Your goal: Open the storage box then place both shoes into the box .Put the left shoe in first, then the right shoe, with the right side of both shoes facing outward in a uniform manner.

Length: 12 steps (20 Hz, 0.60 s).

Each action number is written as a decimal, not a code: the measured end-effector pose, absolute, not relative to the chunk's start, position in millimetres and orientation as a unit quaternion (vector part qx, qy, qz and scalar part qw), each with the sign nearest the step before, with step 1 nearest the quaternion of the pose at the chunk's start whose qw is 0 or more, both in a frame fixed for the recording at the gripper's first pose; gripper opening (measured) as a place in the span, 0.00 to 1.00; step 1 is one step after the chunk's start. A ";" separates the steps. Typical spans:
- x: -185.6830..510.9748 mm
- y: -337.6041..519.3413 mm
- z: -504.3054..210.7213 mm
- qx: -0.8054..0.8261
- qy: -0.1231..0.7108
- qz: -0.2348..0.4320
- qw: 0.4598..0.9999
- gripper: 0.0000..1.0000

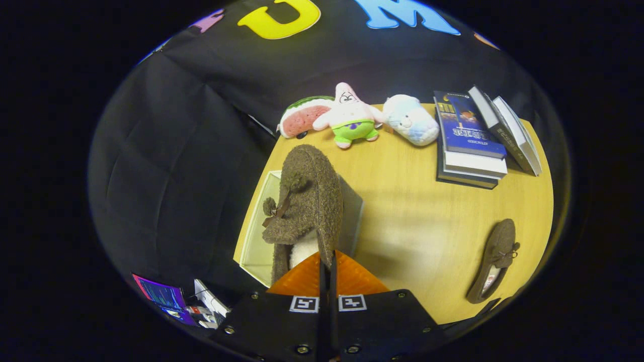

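The gripper [327, 269] has its two fingers drawn nearly together, pinching the thin collar edge of a brown fuzzy slipper [307, 201], which hangs toe-away from the fingers with its small bow and pom-poms facing left and its pale lining showing near the grip. Holding it by the collar rim looks deliberate: the rim is the one thin, firm part that narrow fingers can clamp, and it lets the shoe dangle freely for lowering. The slipper sits above the clear storage box [261, 246], which stands open at the left edge of the round wooden desk [417, 221], close to the near side; whether the shoe already touches the box's floor cannot be told, since the slipper covers most of the opening. The second slipper [495, 261] lies flat on the desk near the right edge, well apart from the box, so this appears to be the first of the two placements. Along the far edge are a watermelon plush [302, 116], a pink starfish plush [352, 116] and a pale blue-white plush [411, 119], with a stack of books [470, 146] at the far right, all clear of the working area.
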<state>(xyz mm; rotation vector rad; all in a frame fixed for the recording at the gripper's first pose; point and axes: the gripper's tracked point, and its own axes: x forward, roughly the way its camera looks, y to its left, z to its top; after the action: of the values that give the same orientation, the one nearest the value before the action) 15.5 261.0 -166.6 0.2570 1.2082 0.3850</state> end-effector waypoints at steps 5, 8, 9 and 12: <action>25.4 327.9 -189.0 0.130 0.578 0.174 0.787 0.00; 28.2 355.7 -222.7 0.129 0.601 0.145 0.776 0.00; 25.7 361.4 -235.6 0.129 0.609 0.134 0.771 0.00; 17.3 371.3 -270.8 0.152 0.635 0.087 0.752 0.00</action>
<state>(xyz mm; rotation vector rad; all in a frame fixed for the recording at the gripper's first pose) 17.3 371.3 -270.8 0.3320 1.3862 0.1907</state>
